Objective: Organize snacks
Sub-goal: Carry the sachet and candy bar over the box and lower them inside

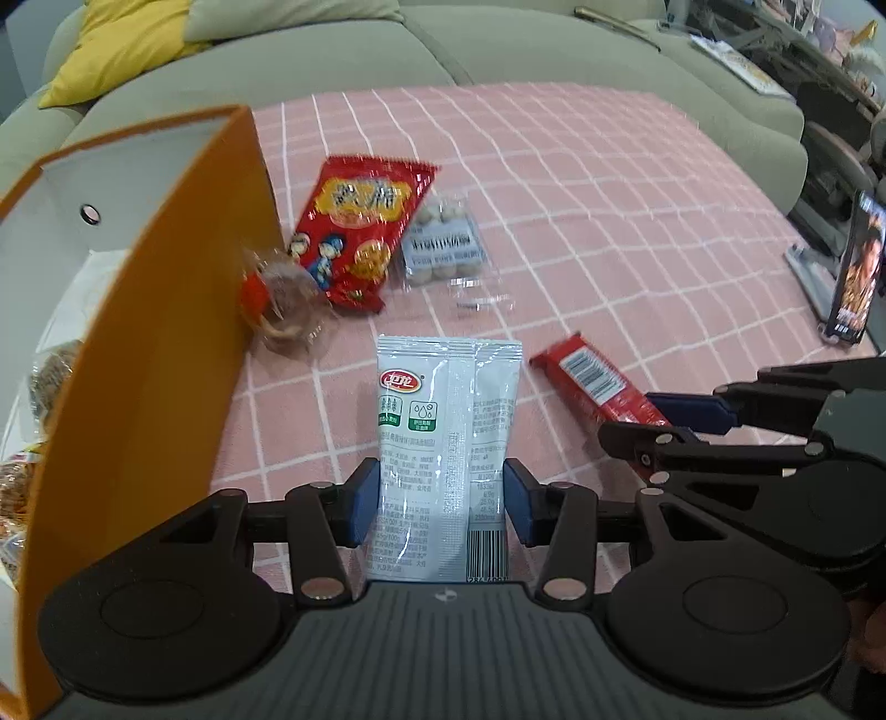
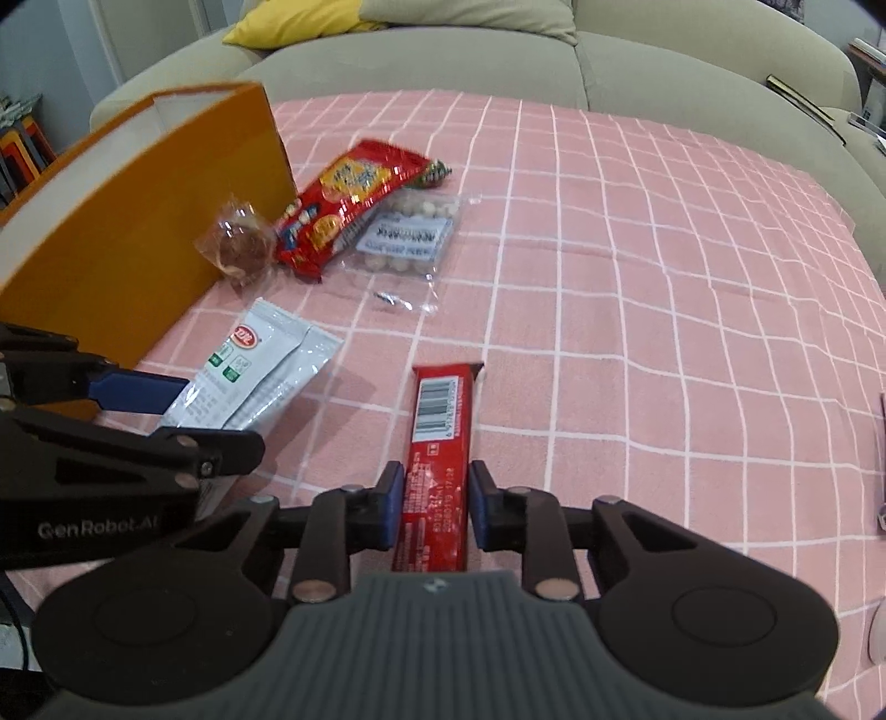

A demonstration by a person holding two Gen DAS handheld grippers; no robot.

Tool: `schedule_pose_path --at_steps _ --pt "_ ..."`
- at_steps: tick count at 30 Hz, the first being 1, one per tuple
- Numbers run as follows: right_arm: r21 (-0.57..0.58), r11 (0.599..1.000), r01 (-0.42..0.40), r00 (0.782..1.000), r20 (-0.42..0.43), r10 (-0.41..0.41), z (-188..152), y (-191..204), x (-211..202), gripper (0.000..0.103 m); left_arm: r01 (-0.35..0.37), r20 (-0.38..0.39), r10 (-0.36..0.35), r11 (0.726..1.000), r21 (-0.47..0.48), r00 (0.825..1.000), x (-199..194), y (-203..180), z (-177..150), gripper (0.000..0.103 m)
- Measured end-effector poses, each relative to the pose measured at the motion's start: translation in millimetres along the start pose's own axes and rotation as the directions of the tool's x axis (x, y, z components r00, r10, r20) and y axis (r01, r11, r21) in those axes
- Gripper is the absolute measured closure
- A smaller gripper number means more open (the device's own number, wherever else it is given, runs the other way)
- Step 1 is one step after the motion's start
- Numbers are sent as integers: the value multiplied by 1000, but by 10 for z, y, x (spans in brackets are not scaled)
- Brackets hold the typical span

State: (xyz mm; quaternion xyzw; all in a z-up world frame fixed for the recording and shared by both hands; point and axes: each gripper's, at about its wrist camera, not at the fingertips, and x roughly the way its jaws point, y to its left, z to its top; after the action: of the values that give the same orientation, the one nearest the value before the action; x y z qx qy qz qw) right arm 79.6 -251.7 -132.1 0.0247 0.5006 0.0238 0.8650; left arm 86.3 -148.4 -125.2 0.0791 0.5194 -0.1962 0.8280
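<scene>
My left gripper [image 1: 443, 504] is shut on a white snack pouch [image 1: 448, 410], its blue pads pressing both long sides. The pouch stands up off the pink checked cloth [image 1: 609, 194]. In the right wrist view the same pouch [image 2: 260, 365] tilts in the left gripper [image 2: 183, 415], beside the orange box [image 2: 138, 221]. My right gripper [image 2: 436, 504] is shut on a red snack bar [image 2: 443, 410], barcode side up, lying on the cloth. The left wrist view shows that bar [image 1: 587, 376] and the right gripper [image 1: 664, 423] at the right.
The orange box [image 1: 166, 277] stands open at the left with snacks [image 1: 50, 376] inside. By it lie a wrapped brown pastry [image 1: 282, 299], a red snack bag [image 1: 360, 221] and a clear pack of white balls [image 1: 443, 243]. A sofa [image 1: 498, 50] lies beyond; a propped screen [image 1: 858, 266] stands right.
</scene>
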Motion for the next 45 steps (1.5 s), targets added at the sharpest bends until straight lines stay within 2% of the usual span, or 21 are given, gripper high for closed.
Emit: schedule_pose_path --at_steps 8,14,20,25,31,35,39,45 --pt "-22 1000 -19 996 83 20 124 140 -435 82 12 92 -11 1000 -13 996 -420 41 95 50" --pt "-57 998 -38 987 157 47 286 277 -757 82 10 171 -3 999 -43 985 -784 172 137 50" --pt "-125 991 -58 973 216 84 479 518 -977 82 -3 235 28 995 -103 972 -1116 427 182 50" --pt "-195 977 -82 957 258 131 676 784 -1098 82 -28 259 67 988 -151 963 -1303 711 234 50" --pt "-293 950 -110 940 280 195 910 1165 -1153 82 -85 244 126 982 -170 961 -1392 1010 341 50" --pt "-344 930 -127 937 267 227 1068 1408 -1072 82 -89 216 128 979 -181 968 -1392 1222 395 50" --pt "-385 913 -135 942 237 239 1189 1618 -930 82 -101 185 135 978 -185 973 -1315 1389 423 50" --pt "-465 880 -98 962 183 203 1338 1880 -587 83 -144 123 162 979 -146 979 -1155 1590 467 50"
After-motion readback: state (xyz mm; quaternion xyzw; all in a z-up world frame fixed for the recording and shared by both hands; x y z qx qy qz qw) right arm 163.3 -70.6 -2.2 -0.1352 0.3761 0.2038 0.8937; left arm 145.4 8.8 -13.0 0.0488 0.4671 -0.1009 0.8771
